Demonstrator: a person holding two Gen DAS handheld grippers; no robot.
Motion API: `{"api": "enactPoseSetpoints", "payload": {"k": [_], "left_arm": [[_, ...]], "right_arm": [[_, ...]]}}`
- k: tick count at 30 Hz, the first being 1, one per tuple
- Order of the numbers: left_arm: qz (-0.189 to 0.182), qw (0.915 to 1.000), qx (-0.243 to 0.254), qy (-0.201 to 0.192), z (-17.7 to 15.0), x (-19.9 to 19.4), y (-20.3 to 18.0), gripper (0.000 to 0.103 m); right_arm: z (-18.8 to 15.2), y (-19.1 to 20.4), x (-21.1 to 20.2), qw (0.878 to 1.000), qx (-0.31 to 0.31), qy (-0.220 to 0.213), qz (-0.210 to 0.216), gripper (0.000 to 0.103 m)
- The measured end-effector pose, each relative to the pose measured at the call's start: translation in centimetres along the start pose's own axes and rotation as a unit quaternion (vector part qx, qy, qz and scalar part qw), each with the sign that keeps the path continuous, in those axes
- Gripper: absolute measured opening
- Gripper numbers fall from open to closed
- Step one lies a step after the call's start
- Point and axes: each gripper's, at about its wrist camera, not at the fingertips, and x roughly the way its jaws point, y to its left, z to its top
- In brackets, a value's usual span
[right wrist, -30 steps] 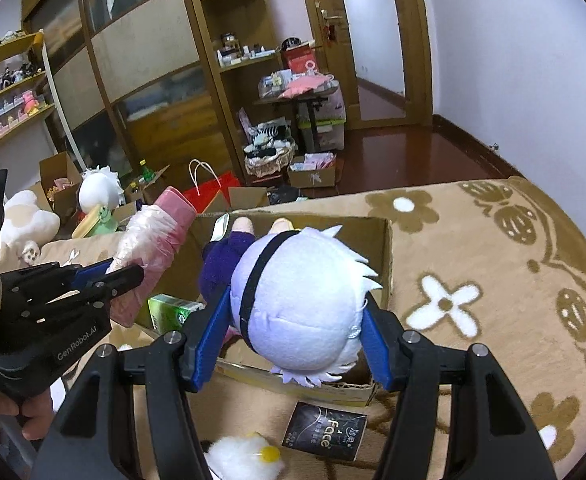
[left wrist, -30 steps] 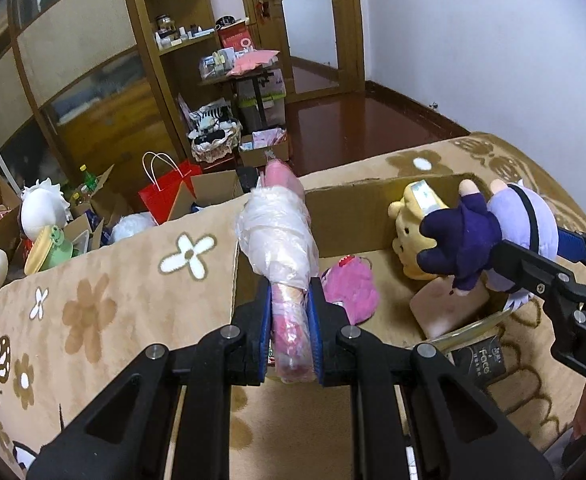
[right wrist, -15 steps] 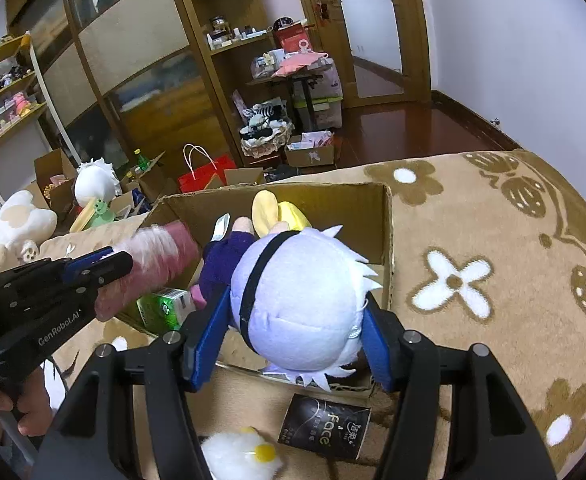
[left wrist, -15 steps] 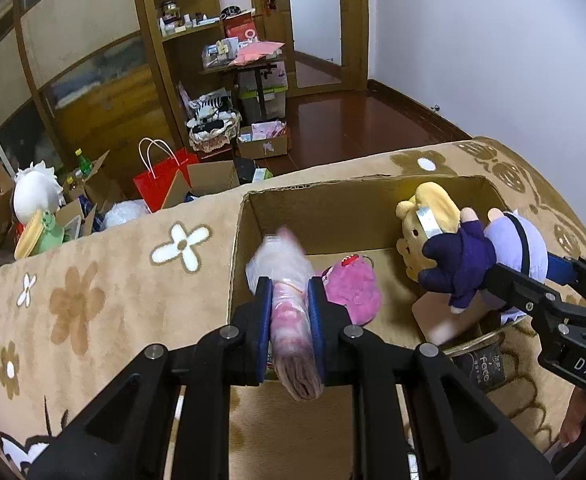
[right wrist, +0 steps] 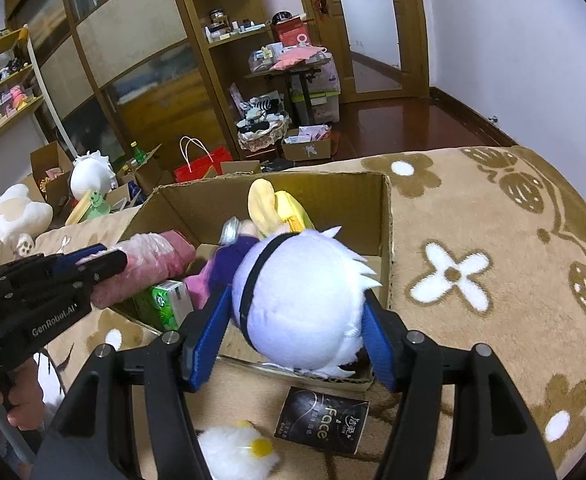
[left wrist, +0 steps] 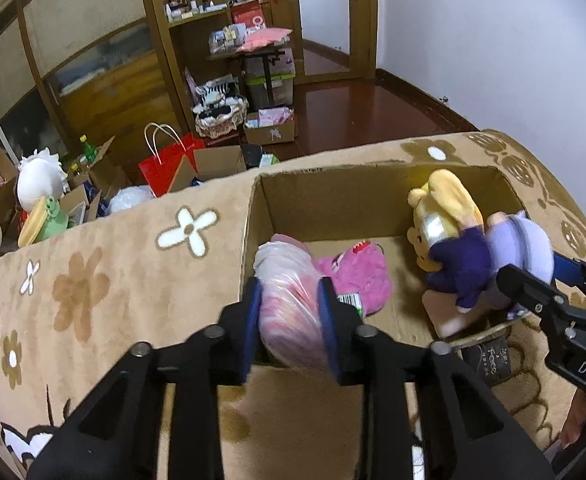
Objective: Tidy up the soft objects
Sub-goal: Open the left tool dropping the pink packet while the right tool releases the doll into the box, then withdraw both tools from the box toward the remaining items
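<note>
Both toys now lowered into open brown cardboard box. Right gripper opening around round white-haired plush doll: light, squashy, grab head. Left gripper opening, plastic-wrapped pink soft roll between pads: slippery, hold mid-body.

The brown corrugated cardboard box looked matt. The tan flower-patterned blanket was fuzzy cloth. The pink roll wore crinkly glossy plastic wrap; the white-haired plush doll was soft fabric.
</note>
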Motion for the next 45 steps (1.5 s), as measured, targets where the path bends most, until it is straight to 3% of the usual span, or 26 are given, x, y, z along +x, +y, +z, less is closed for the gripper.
{"api": "enactPoseSetpoints", "payload": {"k": [4,6,10,12,15,19,22,26,37,45], "left_arm": [[0.007,0.9999,0.012,0.000,-0.3,0.0,-0.5,0.041],[0.009,0.9998,0.018,-0.004,-0.4,-0.2,-0.8,0.051],[0.016,0.9994,0.028,-0.011,-0.6,-0.8,-1.1,0.058],[0.018,0.9994,0.027,-0.011,-0.7,-1.1,-1.1,0.067],[0.016,0.9997,0.017,-0.008,-0.9,-1.4,-0.8,0.074],[0.012,0.9999,0.007,-0.003,-1.1,-1.9,-0.3,0.080],[0.015,0.9998,0.008,-0.009,-1.4,-2.8,-0.3,0.085],[0.021,0.9995,0.011,-0.021,-2.0,-4.2,-0.5,0.096],[0.014,0.9997,-0.001,-0.020,-3.8,-7.7,-0.7,0.099],[-0.004,0.9998,0.016,-0.005,-5.3,-9.3,-2.1,0.099]], "right_arm": [[0.1,-0.3,-0.3,1.000,0.009,-0.004,0.006,0.068],[0.1,-0.3,-0.5,1.000,0.011,-0.005,0.006,0.069],[0.1,-0.3,-1.2,1.000,0.009,-0.011,0.009,0.077],[0.2,-0.2,-1.6,1.000,0.004,-0.013,0.010,0.078],[0.3,-0.1,-2.3,1.000,0.001,-0.020,0.010,0.092],[0.2,-0.1,-3.4,1.000,0.004,-0.026,0.011,0.093],[-0.1,-0.1,-4.2,1.000,0.004,-0.025,0.004,0.103],[-0.5,-0.1,-5.6,0.999,0.006,-0.032,0.000,0.103],[-1.7,-0.5,-9.0,0.999,0.018,-0.040,-0.007,0.103],[-2.6,-1.3,-11.1,0.998,0.041,-0.044,-0.011,0.103]]}}
